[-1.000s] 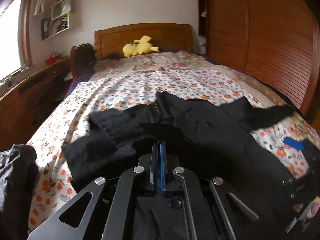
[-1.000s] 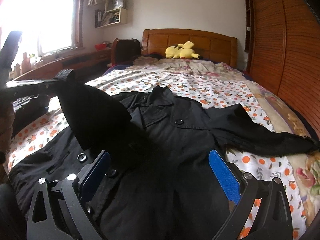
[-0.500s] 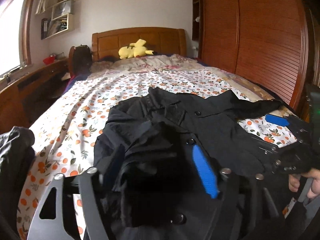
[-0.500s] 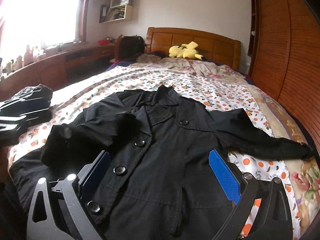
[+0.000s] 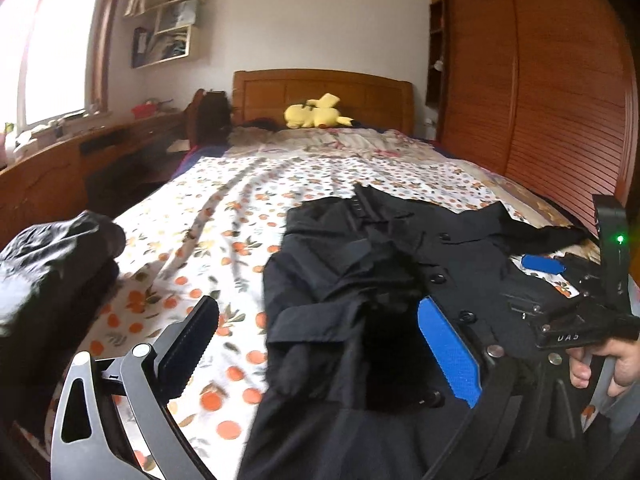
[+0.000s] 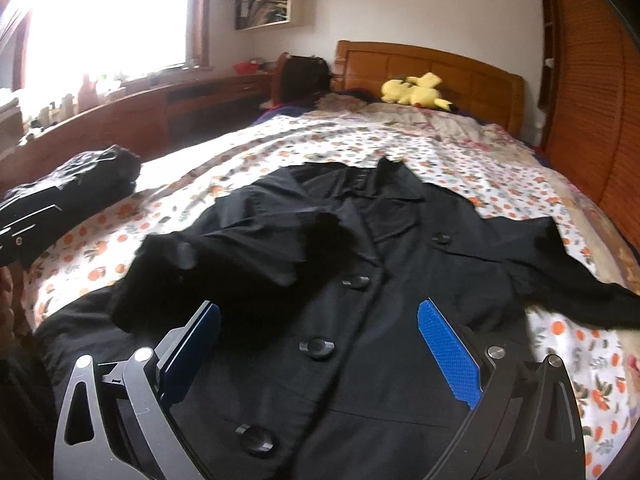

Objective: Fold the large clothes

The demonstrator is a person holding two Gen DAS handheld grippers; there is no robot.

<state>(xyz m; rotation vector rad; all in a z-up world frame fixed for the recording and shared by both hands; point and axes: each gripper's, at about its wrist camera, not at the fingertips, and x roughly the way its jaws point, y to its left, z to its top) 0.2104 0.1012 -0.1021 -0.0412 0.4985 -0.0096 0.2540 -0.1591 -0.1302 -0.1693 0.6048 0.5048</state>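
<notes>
A black buttoned coat [image 6: 400,280] lies face up on the flowered bedsheet [image 6: 328,140], collar toward the headboard. Its left sleeve [image 6: 224,256] is folded across the chest; its right sleeve [image 6: 568,280] stretches out to the right. The coat also shows in the left wrist view [image 5: 360,280]. My left gripper [image 5: 316,340] is open and empty above the coat's left edge. My right gripper [image 6: 318,344] is open and empty above the coat's button line; it shows at the right of the left wrist view [image 5: 560,276].
A folded dark garment [image 5: 52,264] lies at the bed's left edge. A yellow plush toy [image 5: 316,112] sits by the wooden headboard [image 5: 320,88]. A wooden wardrobe [image 5: 560,80] runs along the right, a wooden counter [image 6: 160,108] under the window along the left.
My left gripper opened and let go of the left sleeve, which now lies across the chest, then drew back to the left. My right gripper stayed open over the coat.
</notes>
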